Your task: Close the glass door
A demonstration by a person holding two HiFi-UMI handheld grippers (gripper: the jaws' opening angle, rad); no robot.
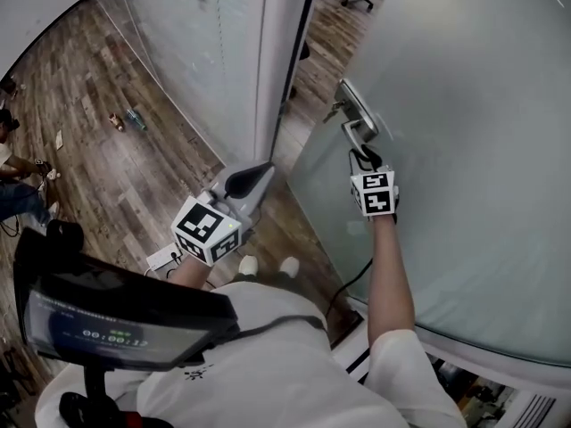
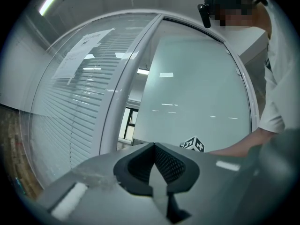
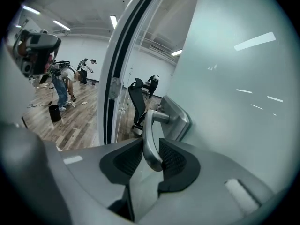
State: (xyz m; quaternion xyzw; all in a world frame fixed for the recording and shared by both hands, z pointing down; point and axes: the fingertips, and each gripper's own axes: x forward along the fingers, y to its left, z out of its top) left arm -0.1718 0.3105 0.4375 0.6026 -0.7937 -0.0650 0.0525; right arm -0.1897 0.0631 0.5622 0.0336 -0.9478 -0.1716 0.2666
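Observation:
The frosted glass door (image 1: 464, 150) stands ajar, with a gap between its edge and the white door frame (image 1: 281, 61). Its metal lever handle (image 1: 357, 119) hangs down from a plate at the door's edge. My right gripper (image 1: 364, 157) is shut on that handle: in the right gripper view the lever (image 3: 150, 139) sits between both pads of the right gripper (image 3: 151, 156). My left gripper (image 1: 259, 175) hovers left of the door, level, shut with nothing in it; the left gripper (image 2: 153, 146) points at the frame and the door (image 2: 197, 107).
A glass wall with blinds (image 1: 187, 52) runs left of the frame. Beyond the gap stands a black office chair (image 3: 137, 102). People (image 3: 61, 86) stand on the wood floor (image 1: 107, 150) far off. Small items (image 1: 125, 120) lie on the floor.

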